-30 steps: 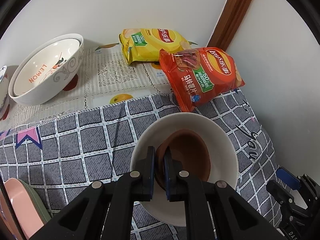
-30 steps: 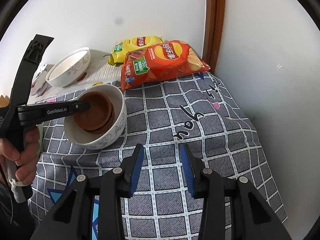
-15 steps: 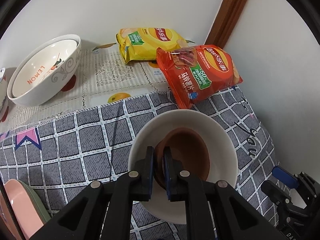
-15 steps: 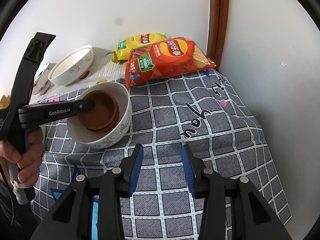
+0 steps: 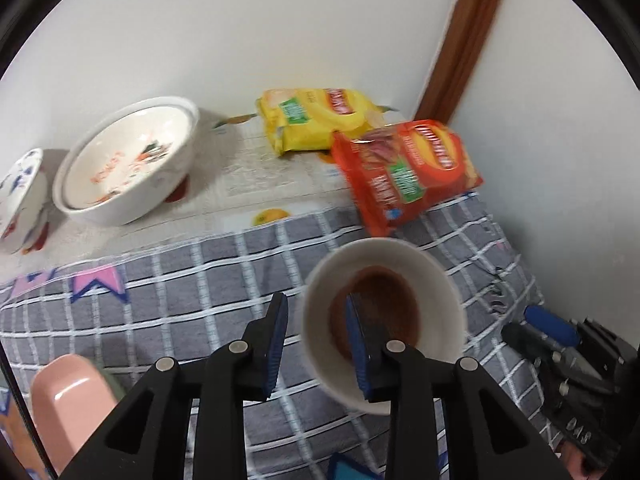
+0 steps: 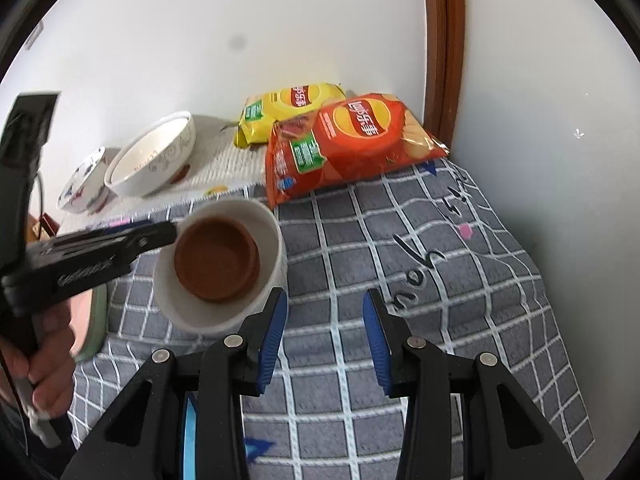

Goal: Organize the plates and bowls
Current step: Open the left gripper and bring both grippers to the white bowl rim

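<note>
A white bowl [image 5: 440, 276] holds a smaller brown bowl [image 5: 384, 292] and sits on the grey checked cloth. It also shows in the right wrist view [image 6: 272, 232], with the brown bowl [image 6: 216, 260] nested inside. My left gripper [image 5: 316, 344] is open; its left finger is outside the white bowl's rim and its right finger is above the brown bowl. It holds nothing. My right gripper [image 6: 324, 336] is open and empty, low over the cloth just right of the white bowl.
A large white LEMON bowl [image 5: 128, 168] and a small blue-patterned bowl [image 5: 20, 196] stand at the back left. Yellow [image 5: 316, 120] and red [image 5: 408, 172] chip bags lie at the back by the wall corner. Pink and green plates [image 5: 68, 396] sit at the near left.
My left gripper has let go of the brown bowl's rim, opened wide and pulled back a little. The brown bowl rests inside the white bowl. The right gripper has moved closer to the bowl.
</note>
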`<control>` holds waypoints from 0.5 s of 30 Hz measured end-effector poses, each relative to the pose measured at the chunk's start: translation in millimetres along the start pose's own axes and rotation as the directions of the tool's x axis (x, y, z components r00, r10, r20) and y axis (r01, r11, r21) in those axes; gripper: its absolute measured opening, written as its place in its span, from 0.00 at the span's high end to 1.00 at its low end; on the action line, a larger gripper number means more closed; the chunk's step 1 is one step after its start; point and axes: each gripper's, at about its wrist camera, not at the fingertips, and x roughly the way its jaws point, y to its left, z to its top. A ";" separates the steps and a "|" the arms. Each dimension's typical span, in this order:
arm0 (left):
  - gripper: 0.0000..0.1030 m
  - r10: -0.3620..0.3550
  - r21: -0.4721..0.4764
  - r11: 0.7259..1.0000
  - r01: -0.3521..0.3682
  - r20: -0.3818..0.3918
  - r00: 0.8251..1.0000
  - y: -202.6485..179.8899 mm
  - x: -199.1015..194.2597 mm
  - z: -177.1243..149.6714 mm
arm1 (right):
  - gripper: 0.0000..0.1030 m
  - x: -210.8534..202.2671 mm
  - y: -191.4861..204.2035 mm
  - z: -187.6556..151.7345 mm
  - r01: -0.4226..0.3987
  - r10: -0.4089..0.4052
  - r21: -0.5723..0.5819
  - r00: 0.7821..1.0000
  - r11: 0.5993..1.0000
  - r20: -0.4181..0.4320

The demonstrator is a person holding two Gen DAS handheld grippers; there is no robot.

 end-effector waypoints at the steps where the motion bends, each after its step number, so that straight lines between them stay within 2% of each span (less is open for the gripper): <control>1: 0.73 -0.005 -0.003 1.000 0.005 -0.011 1.000 2.8 0.5 -0.3 | 0.62 2.7 0.8 2.6 -0.006 0.006 0.004 1.000 1.000 -0.003; 7: 0.73 0.000 -0.041 0.999 -0.002 -0.060 0.998 14.8 14.3 -4.0 | 0.62 30.6 11.8 17.8 -0.053 0.054 0.031 0.997 0.998 -0.048; 12: 0.72 -0.009 -0.023 1.000 0.007 -0.087 0.996 11.8 21.8 -8.0 | 0.62 54.5 19.4 23.1 -0.060 0.062 0.029 0.993 0.998 -0.103; 15: 0.73 -0.002 -0.012 1.000 0.001 -0.098 0.995 9.7 27.6 -9.5 | 0.62 63.4 22.7 23.5 -0.029 0.030 0.012 0.992 0.999 -0.122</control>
